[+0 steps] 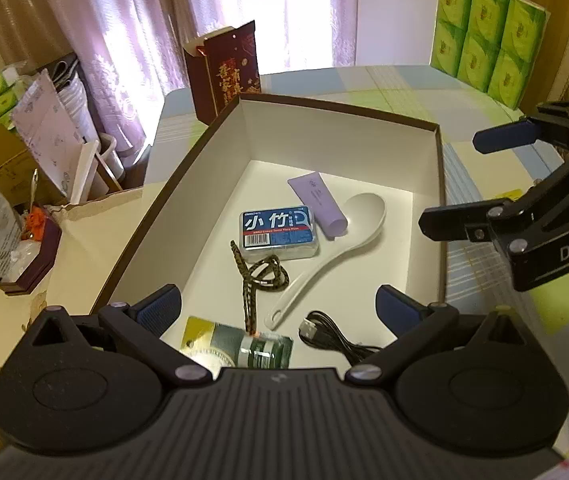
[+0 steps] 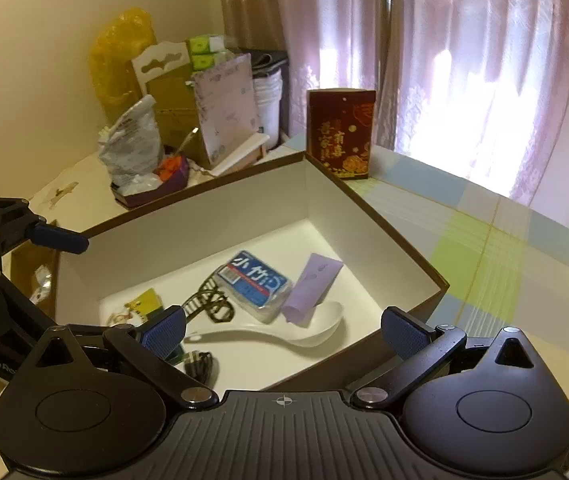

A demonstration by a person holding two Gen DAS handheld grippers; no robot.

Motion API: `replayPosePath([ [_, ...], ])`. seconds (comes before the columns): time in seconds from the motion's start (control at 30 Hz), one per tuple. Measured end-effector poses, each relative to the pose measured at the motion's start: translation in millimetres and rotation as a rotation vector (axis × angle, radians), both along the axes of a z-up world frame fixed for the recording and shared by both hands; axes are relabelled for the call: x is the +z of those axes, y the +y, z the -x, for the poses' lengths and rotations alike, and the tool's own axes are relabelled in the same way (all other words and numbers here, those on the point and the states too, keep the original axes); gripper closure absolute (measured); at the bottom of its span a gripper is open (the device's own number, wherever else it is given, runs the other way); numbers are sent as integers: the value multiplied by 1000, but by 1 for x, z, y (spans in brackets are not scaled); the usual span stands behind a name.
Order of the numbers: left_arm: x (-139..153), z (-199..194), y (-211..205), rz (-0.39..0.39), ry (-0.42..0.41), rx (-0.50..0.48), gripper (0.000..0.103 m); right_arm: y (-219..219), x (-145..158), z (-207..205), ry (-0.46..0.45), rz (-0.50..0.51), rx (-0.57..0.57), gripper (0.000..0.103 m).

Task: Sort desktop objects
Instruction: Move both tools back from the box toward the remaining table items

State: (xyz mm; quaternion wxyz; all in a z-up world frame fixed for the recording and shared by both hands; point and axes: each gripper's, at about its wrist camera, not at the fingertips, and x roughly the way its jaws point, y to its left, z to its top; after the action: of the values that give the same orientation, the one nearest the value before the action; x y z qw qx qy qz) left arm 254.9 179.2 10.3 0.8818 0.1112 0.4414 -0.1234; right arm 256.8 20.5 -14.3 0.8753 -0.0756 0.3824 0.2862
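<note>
Above the box (image 1: 440,184), both claws (image 1: 278,306) (image 2: 282,330) spread, empty.

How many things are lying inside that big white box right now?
6, possibly more hidden behind the grippers: floss box mid-floor, purple tube behind it across the white spoon, braided cord in front, black cable and a green-yellow packet nearest.

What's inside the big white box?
Inside the box lie a blue floss-pick case, a purple tube resting on a white spoon, a braided cord, a black USB cable and a green packet, which the left gripper partly hides.
</note>
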Motion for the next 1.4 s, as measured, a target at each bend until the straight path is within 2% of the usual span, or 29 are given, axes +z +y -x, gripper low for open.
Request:
replayPosePath([
  [0.43, 14, 61, -4, 19, -11, 69, 1, -15, 13, 51, -19, -44, 86, 2],
  [1.03, 3, 133, -7, 68, 43, 214, 1, -35, 3, 113, 4, -67, 174, 2],
  [1.23, -4, 155, -18, 58, 36, 241, 1, -49, -3, 130, 10, -62, 160, 2],
  [1.4, -13, 167, -35, 88, 62, 208, 1, -72, -11, 145, 21, -52, 114, 2],
])
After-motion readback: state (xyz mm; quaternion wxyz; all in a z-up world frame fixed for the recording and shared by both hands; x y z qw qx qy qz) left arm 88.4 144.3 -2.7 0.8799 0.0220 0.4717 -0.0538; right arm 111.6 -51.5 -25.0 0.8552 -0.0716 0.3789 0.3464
